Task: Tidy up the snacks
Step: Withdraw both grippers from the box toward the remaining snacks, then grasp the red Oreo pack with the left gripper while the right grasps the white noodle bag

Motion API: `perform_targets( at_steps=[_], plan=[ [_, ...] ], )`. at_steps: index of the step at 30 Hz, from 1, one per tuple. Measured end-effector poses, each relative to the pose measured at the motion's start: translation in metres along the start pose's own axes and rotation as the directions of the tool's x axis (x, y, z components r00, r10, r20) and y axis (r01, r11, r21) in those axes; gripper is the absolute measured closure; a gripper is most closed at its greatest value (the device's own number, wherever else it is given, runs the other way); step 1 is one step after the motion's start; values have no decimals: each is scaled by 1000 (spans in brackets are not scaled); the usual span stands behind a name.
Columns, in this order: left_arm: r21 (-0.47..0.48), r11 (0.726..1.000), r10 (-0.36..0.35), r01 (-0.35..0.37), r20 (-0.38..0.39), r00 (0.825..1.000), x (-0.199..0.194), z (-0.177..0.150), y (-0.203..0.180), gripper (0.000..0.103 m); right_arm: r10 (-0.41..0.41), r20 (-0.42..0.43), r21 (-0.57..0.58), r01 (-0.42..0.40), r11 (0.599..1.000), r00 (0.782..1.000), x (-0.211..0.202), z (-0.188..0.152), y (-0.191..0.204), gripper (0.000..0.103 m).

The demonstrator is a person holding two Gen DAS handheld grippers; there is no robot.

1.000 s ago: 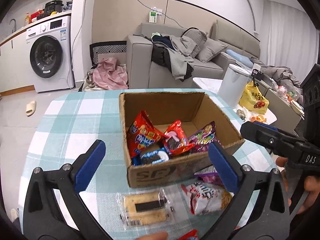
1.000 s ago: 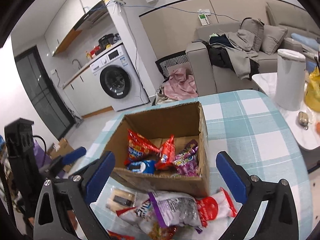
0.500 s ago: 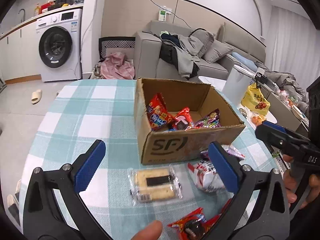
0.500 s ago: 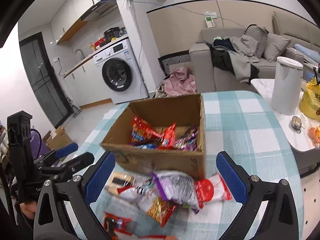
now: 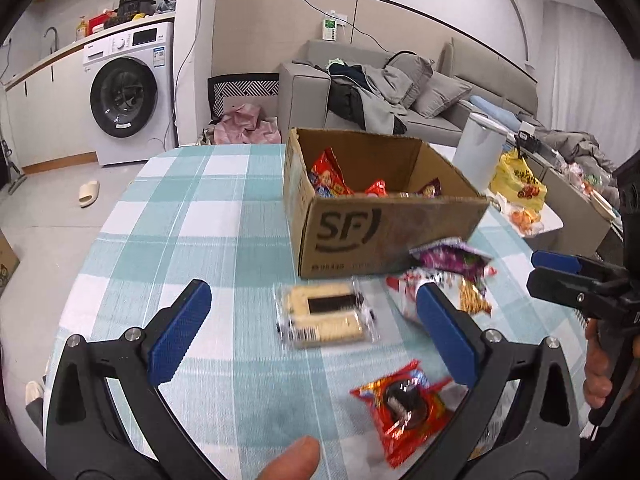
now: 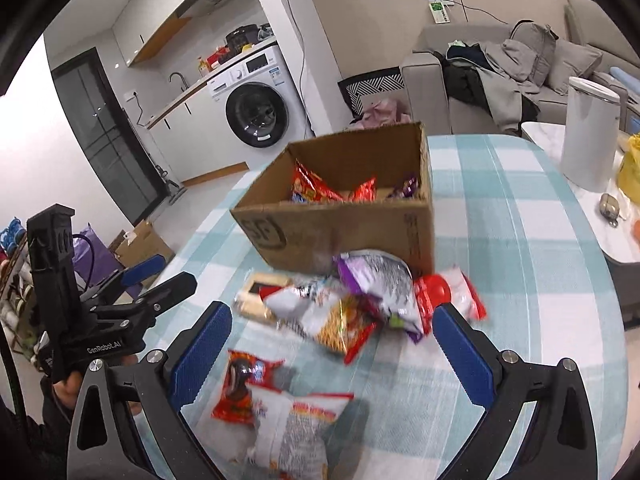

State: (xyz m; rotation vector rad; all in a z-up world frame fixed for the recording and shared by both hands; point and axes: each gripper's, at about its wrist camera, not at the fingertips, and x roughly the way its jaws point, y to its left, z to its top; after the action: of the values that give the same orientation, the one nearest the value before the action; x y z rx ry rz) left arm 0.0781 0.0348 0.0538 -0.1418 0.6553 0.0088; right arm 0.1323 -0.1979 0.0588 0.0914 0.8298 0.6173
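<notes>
Left gripper (image 5: 312, 328) – jaws spread, empty. Cracker pack (image 5: 325, 315) at frame centre, flat on checked tablecloth (image 5: 192, 224), directly ahead between fingers, long axis crosswise, just before cardboard box (image 5: 384, 232). Right gripper (image 6: 330, 350) – spread, empty; left nearer pack.

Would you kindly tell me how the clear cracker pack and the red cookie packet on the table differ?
The cracker pack is transparent, showing pale crackers; the red cookie packet is opaque and printed. The cracker pack lies nearer the cardboard box; the cookie packet lies nearer the camera. Both lie flat, outside the box.
</notes>
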Motion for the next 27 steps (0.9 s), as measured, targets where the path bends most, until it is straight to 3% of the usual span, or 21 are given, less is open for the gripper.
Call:
perform_targets(
  at_steps=[15,21,27],
  plan=[
    [-36,999,4,-6,-61,998,-11,-42,9,1,-21,-18,37,21,999,1000,-15,-52,1,0],
    [35,998,45,-43,-70,997,-14,-56,3,1,-9,-43,54,11,998,999,-15,-68,6,1],
    [50,998,44,-38,-114,992,-11,-63,-1,1,3,-89,43,1,999,996,-3,-80,17,3]
  ],
)
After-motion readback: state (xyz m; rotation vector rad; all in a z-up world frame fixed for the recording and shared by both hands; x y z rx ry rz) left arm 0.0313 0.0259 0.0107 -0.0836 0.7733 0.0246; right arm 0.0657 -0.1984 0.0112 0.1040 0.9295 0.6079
